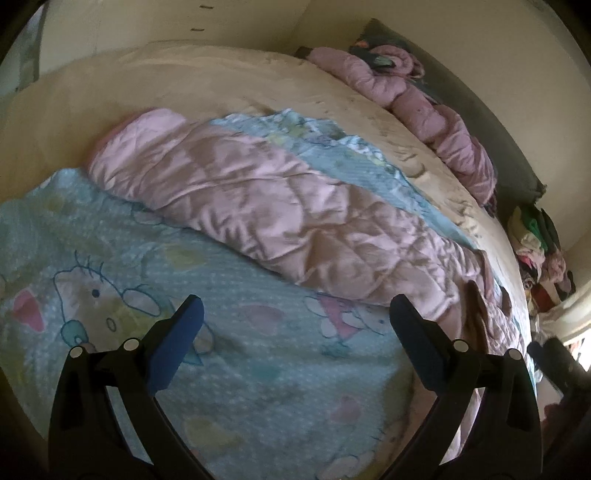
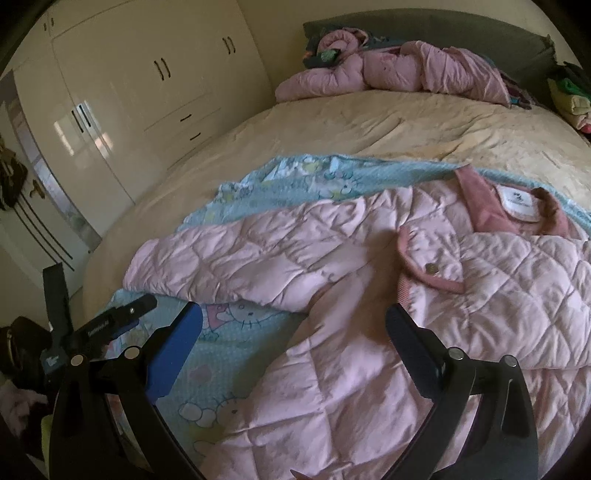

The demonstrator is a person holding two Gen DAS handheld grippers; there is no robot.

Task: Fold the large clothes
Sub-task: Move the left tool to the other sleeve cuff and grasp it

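Observation:
A pink quilted jacket (image 2: 369, 258) lies spread on a light-blue cartoon-print blanket (image 2: 221, 343) on the bed. Its collar with a white label (image 2: 517, 201) points toward the headboard, and one sleeve (image 2: 229, 258) stretches out to the left. In the left wrist view the same jacket (image 1: 280, 206) runs diagonally across the blanket (image 1: 155, 288). My left gripper (image 1: 295, 310) hovers open over the blanket just short of the jacket's edge. My right gripper (image 2: 293, 319) is open above the jacket's lower front. The other gripper (image 2: 110, 321) shows at the left of the right wrist view.
A second crumpled pink quilted garment (image 2: 406, 70) lies by the dark headboard (image 2: 443, 29). Folded clothes (image 1: 535, 240) are piled beside the bed. White wardrobe doors (image 2: 129, 92) stand to the left. A beige bedspread (image 2: 369, 129) covers the rest of the bed.

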